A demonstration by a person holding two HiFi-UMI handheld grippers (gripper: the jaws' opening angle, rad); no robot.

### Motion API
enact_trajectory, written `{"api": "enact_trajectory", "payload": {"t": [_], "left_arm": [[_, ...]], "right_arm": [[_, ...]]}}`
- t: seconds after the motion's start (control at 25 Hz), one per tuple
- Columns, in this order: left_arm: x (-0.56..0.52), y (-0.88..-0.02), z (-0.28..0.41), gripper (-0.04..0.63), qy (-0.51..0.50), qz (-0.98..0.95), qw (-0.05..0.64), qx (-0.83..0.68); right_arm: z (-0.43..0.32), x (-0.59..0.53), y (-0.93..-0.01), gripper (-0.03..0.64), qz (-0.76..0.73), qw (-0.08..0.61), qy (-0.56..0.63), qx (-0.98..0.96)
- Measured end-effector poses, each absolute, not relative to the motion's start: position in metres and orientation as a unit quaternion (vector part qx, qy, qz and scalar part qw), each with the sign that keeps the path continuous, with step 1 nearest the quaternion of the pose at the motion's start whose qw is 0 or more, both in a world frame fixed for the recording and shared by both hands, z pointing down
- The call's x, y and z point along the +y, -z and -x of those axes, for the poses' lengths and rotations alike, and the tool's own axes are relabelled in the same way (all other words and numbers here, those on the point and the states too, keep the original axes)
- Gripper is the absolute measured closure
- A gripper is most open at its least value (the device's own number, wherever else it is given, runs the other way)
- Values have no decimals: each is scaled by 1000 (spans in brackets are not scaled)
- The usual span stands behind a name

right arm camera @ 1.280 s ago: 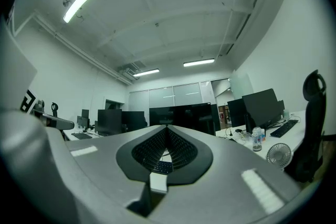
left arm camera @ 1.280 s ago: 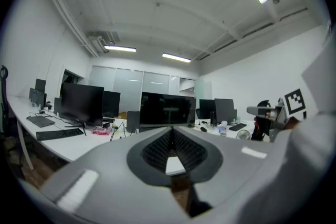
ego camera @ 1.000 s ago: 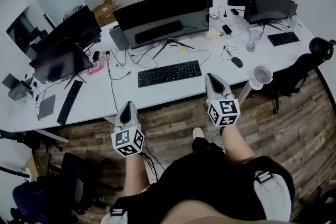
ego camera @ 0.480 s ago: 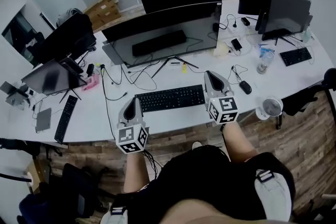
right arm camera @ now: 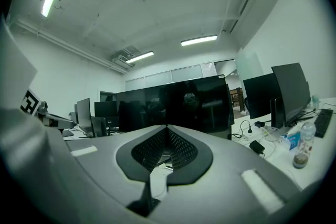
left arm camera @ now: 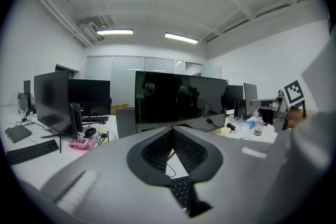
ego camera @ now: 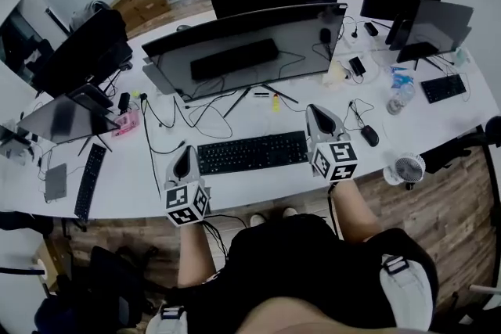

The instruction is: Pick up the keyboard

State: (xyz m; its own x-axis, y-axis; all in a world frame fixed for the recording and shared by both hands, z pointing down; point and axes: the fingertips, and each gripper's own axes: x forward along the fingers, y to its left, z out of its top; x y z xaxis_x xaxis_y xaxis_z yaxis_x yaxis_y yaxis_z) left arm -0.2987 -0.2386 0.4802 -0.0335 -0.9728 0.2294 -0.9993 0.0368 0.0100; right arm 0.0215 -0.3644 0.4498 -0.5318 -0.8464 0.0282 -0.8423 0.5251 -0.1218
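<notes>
A black keyboard (ego camera: 252, 152) lies flat on the white desk (ego camera: 235, 188), in front of a wide curved monitor (ego camera: 243, 51). My left gripper (ego camera: 186, 151) hovers just off the keyboard's left end, jaws shut and empty. My right gripper (ego camera: 314, 111) stands at the keyboard's right end, also shut with nothing in it. Whether either touches the keyboard cannot be told. In the left gripper view the shut jaws (left arm camera: 172, 130) point at the monitor, and a strip of keyboard (left arm camera: 181, 190) shows below them. The right gripper view shows shut jaws (right arm camera: 166, 127) before the dark monitor.
A mouse (ego camera: 369, 135), a small white fan (ego camera: 409, 168) and a water bottle (ego camera: 399, 96) sit right of the keyboard. Loose cables (ego camera: 203, 109) run behind it. Another keyboard (ego camera: 88, 181) and a pink item (ego camera: 125, 123) lie left. More monitors stand around.
Both grippers have moved forward from over the floor to over the desk, ending at the two ends of the keyboard. The desk now sits closer in the head view.
</notes>
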Motion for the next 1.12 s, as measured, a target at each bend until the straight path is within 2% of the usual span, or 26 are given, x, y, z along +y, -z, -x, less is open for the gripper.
{"api": "enact_trajectory", "payload": {"t": [0.24, 0.32, 0.4, 0.6, 0.76, 1.12], "left_arm": [[-257, -496, 324, 527, -80, -706, 103, -696], [-261, -511, 335, 500, -87, -708, 124, -689], [-264, -533, 347, 478, -96, -706, 155, -684], [-267, -591, 373, 444, -118, -700, 245, -660], [-267, -645, 390, 433, -157, -689, 304, -639], [-250, -757, 397, 425, -242, -663, 418, -572]], "right_arm": [[-21, -388, -481, 615, 485, -2, 118, 867], [-19, -396, -498, 568, 471, -17, 143, 870], [-22, -403, -520, 539, 456, -35, 178, 871], [-36, -410, -591, 517, 429, -108, 254, 860], [-42, -403, -652, 515, 416, -165, 310, 839], [-34, -388, -739, 515, 381, -232, 394, 803]]}}
